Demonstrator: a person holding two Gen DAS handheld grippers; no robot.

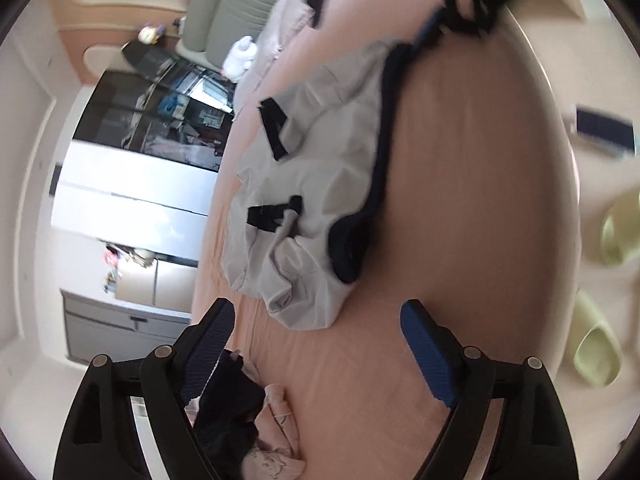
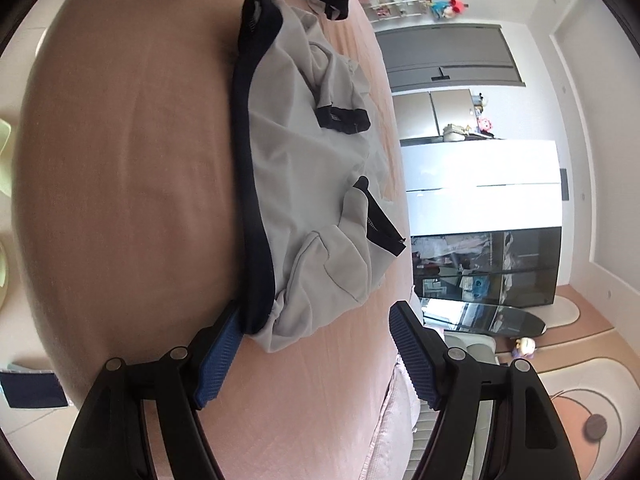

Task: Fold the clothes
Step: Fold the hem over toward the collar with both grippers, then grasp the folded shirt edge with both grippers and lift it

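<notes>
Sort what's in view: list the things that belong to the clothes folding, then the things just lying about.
Belongs to the job:
grey garment with black trim
left tool, open
right tool, open
pink bed

Just lying about:
green slippers
white plush toy

No text, label, brand, number or sign can be read in either wrist view; the small items on the shelves and cabinet beyond the bed are too blurred and too small to make out any lettering
</notes>
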